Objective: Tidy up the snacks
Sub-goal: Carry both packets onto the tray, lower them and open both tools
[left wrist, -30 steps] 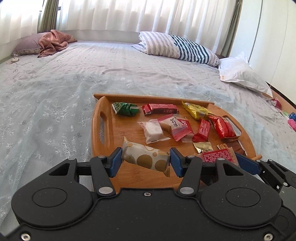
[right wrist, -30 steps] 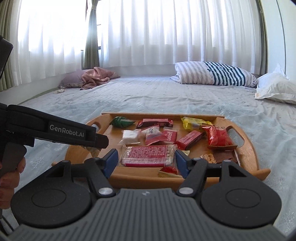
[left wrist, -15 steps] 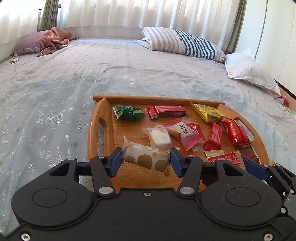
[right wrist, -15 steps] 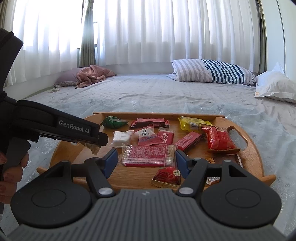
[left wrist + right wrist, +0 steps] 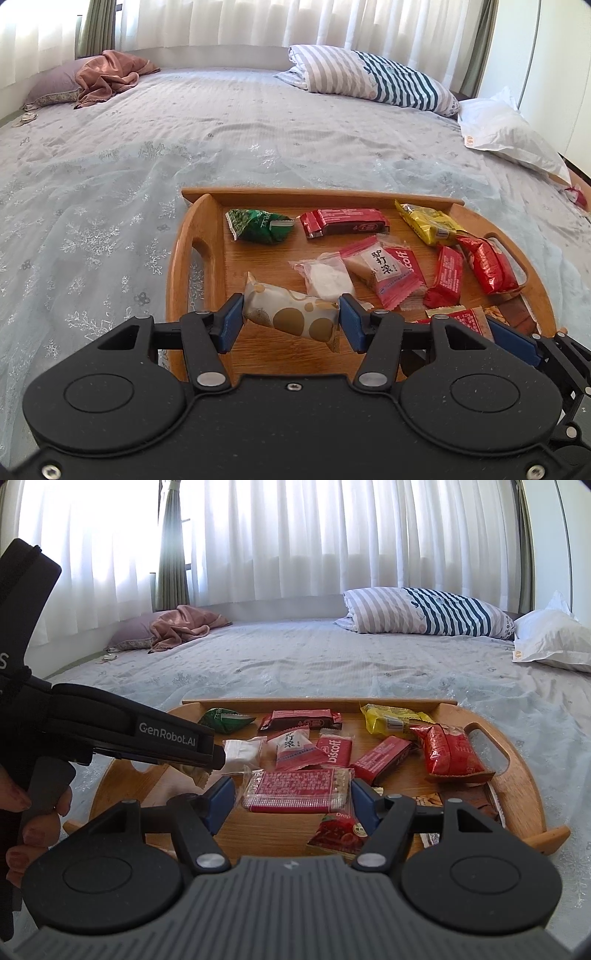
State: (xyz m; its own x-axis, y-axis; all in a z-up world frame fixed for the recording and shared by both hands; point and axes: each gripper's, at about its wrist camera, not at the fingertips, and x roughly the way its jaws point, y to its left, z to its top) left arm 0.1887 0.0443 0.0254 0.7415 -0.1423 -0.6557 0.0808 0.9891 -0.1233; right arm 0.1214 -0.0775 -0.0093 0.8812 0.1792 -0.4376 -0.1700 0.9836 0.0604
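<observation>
1. Left wrist view: the left gripper [image 5: 291, 320] is closed on a white packet with gold dots [image 5: 291, 316], and holds it over the near left part of the wooden tray [image 5: 192, 236]. The tray stands on the bed [image 5: 110, 177]. In the tray lie a green packet [image 5: 258, 226], a long red bar [image 5: 345, 222], a yellow packet [image 5: 428, 221] and a pink packet [image 5: 384, 271] with Chinese characters. Under it a red packet [image 5: 406, 260] shows only the letters "scoff". The blue finger at the right edge belongs to the other gripper.

2. Right wrist view: the right gripper [image 5: 291, 799] is clamped on a clear packet with a red label [image 5: 297, 790], above the middle of the tray [image 5: 517, 775]. Here the red packet [image 5: 334, 751] reads "biscoff" in full. A small red sachet [image 5: 338, 832], visible only in this view, reads "Drop". The left gripper [image 5: 218, 757] is seen from the side, with "GenRobot.AI" on its arm, and a hand [image 5: 29, 819] grips its handle.
</observation>
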